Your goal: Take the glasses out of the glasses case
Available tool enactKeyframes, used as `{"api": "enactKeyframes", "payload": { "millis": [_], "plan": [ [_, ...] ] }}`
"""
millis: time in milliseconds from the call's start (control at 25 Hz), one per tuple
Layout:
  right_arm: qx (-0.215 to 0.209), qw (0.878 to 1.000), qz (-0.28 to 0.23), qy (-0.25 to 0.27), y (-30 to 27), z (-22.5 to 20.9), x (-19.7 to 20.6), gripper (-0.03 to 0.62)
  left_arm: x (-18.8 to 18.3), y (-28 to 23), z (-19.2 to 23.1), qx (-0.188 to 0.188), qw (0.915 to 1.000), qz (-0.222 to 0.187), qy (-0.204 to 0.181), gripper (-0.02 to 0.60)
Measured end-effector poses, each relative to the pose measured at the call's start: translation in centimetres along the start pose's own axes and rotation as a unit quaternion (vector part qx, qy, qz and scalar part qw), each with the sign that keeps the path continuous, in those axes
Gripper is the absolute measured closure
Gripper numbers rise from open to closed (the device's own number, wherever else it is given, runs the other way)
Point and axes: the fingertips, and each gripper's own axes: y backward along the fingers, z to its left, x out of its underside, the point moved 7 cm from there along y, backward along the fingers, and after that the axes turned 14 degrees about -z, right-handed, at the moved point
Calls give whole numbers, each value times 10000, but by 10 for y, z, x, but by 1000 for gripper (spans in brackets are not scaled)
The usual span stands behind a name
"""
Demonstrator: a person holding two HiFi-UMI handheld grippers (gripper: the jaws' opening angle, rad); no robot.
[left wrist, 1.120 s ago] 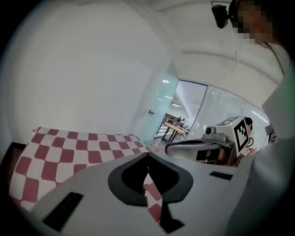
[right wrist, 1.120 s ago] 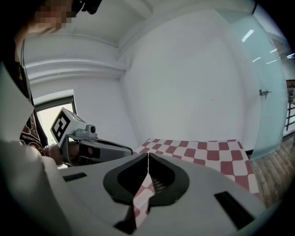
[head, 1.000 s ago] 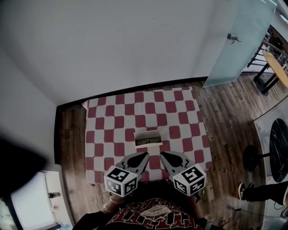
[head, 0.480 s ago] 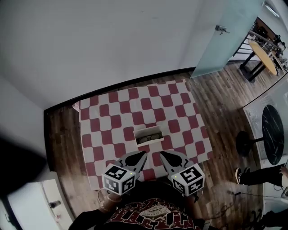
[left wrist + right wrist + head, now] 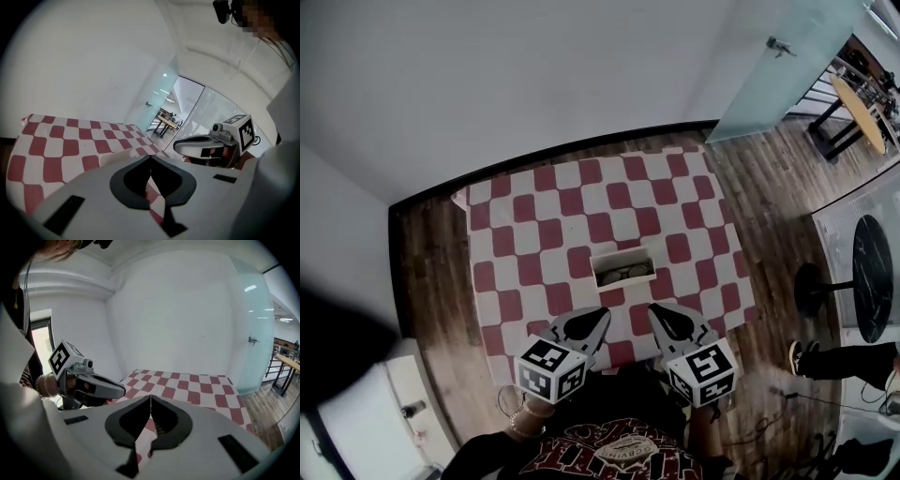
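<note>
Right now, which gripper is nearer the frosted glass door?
Right. The frosted glass door stands past the checked table, far right; the right gripper hovers at the near edge on that side, the left gripper beside it, farther off.

Counting now: 2 grippers in play, left gripper (image 5: 602,314) and right gripper (image 5: 654,310). Just ahead of the jaws, 1 glasses case (image 5: 623,268), with 1 pair of glasses (image 5: 624,273) inside. 1 checked tabletop (image 5: 534,234) under it all.
</note>
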Motion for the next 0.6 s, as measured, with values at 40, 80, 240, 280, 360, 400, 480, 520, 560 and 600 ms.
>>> {"api": "enactKeyframes", "payload": {
  "millis": [40, 80, 240, 280, 360, 400, 480, 520, 560, 600],
  "plan": [
    [-38, 10000, 22, 11, -2, -3, 1, 574, 0, 0, 0, -51, 10000, -11, 0, 572],
    [-85, 9999, 52, 10, -4, -6, 2, 574, 1, -1, 1, -112, 9999, -23, 14, 572],
    [-370, 9991, 189, 45, -13, -16, 3, 574, 5, -8, 3, -368, 9992, -45, 143, 572],
    [-451, 9987, 228, 79, -14, -18, 3, 574, 6, -11, 4, -432, 9989, -52, 174, 572],
    [-603, 9975, 338, 172, -18, -23, 5, 574, 9, -16, 4, -574, 9981, -50, 237, 572],
    [-672, 9966, 410, 235, -20, -25, 8, 574, 12, -19, 4, -651, 9975, -43, 268, 572],
    [-801, 9946, 546, 362, -25, -32, 13, 574, 15, -26, 4, -770, 9965, -34, 322, 572],
    [-870, 9936, 596, 392, -27, -35, 15, 574, 16, -30, 3, -804, 9961, -45, 347, 572],
    [-947, 9927, 632, 396, -30, -38, 16, 574, 16, -33, 3, -833, 9958, -64, 372, 572],
    [-1028, 9918, 654, 385, -33, -40, 18, 574, 17, -35, 2, -866, 9954, -82, 390, 572]
  ]
}}
